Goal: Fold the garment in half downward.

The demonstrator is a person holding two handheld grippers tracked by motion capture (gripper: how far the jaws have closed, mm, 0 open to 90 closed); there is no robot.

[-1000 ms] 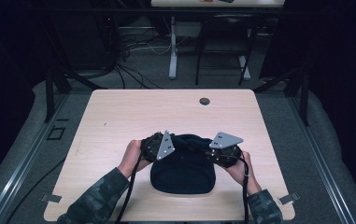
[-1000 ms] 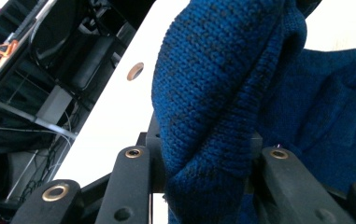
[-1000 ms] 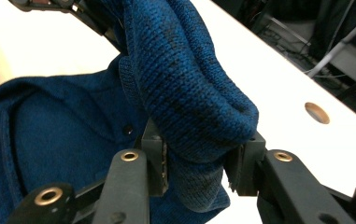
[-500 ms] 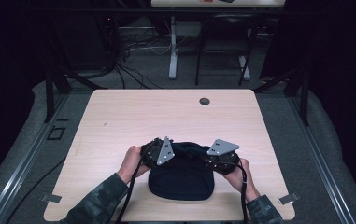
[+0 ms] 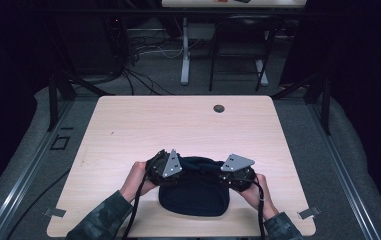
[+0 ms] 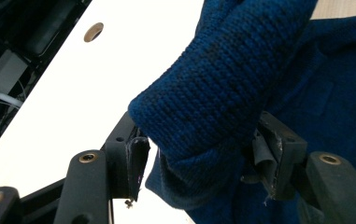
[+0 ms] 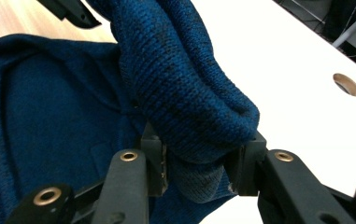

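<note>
One blue knit garment [image 5: 193, 192], two grippers

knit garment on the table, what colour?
Dark blue knit garment, plain, no pattern. Right gripper view shows it best; from the high view it looks nearly black.

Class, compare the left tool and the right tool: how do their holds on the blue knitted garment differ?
The left tool has just been opening; a gap shows between one pad and the blue knitted garment, so its hold is loosening. The right tool stays closed, both pads pressing the rolled knit. In the high view, the left tool's grey plate tilts more steeply than the right's. Both have the same rolled edge between their pads.
</note>
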